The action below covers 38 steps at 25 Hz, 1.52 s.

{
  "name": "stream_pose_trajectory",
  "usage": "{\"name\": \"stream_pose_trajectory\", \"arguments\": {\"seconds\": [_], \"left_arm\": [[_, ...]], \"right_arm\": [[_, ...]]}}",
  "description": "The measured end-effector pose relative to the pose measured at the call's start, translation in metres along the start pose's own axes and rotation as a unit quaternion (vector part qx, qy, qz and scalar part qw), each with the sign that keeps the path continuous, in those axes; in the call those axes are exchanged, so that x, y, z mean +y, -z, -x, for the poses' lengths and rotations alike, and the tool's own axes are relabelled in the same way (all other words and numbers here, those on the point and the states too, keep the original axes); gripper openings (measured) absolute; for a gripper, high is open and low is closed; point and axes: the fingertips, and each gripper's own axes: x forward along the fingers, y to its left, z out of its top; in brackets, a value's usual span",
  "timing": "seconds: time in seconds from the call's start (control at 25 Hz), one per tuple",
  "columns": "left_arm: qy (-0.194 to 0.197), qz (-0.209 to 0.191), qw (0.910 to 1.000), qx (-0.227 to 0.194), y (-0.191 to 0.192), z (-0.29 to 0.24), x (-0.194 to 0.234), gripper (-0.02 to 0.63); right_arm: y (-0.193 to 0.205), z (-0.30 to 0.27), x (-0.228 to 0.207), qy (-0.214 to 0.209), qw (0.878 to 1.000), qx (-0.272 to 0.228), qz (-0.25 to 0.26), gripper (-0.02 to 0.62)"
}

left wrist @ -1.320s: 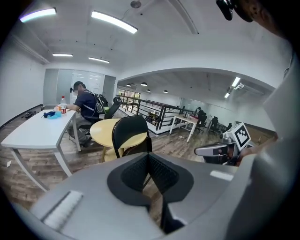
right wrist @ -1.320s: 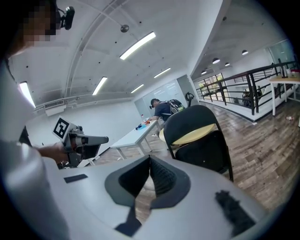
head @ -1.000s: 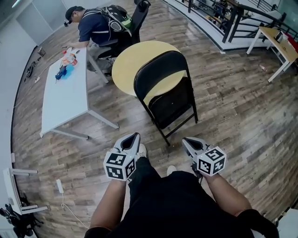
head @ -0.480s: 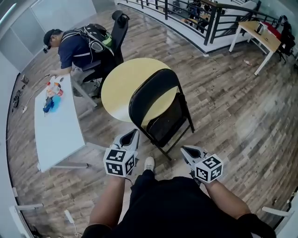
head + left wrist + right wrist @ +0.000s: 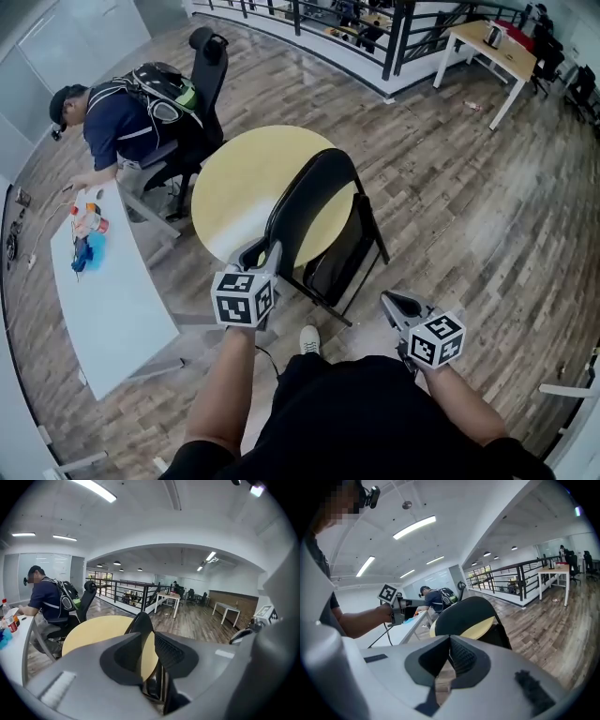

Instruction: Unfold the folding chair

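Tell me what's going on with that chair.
A person stands over a black folding chair, folded and upright beside a round yellow table, with a gripper in each hand. The left gripper is up at the chair's back edge; its jaws have just been opening and stand apart, nothing clamped. The right gripper hangs back nearer the person, shut and empty. The chair is not yet unfolded.

The chair [image 5: 307,200] is black — the table [image 5: 242,176] yellow.

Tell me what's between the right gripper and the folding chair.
Nothing but bare wood floor lies between the right gripper and the folding chair; the head view shows that gap.
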Motion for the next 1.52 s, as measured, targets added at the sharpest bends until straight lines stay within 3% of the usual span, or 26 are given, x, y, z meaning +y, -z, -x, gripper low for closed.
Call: {"name": "stream_pose_trajectory", "arguments": {"seconds": [0.28,0.44,0.92,1.24,1.52], "left_arm": [[0.002,-0.038,0.9975,0.059,0.008,-0.069,0.044,0.157],[0.013,-0.039,0.9947,0.094,0.020,-0.106,0.064,0.175],[0.072,-0.056,0.9846,0.149,0.040,-0.172,0.059,0.186],[0.076,-0.030,0.9853,0.150,0.041,-0.186,0.057,0.170],[0.065,0.002,0.9846,0.162,0.044,-0.188,0.045,0.150]], "right_arm": [[0.000,-0.004,-0.010,0.063,0.998,0.002,-0.022,0.005],[0.001,-0.003,-0.015,0.097,0.994,-0.001,-0.042,0.005],[0.016,0.015,-0.022,0.179,0.981,-0.007,-0.078,0.006],[0.022,0.029,-0.018,0.206,0.974,-0.019,-0.089,0.005],[0.039,0.060,-0.031,0.205,0.973,-0.030,-0.100,0.005]]}}
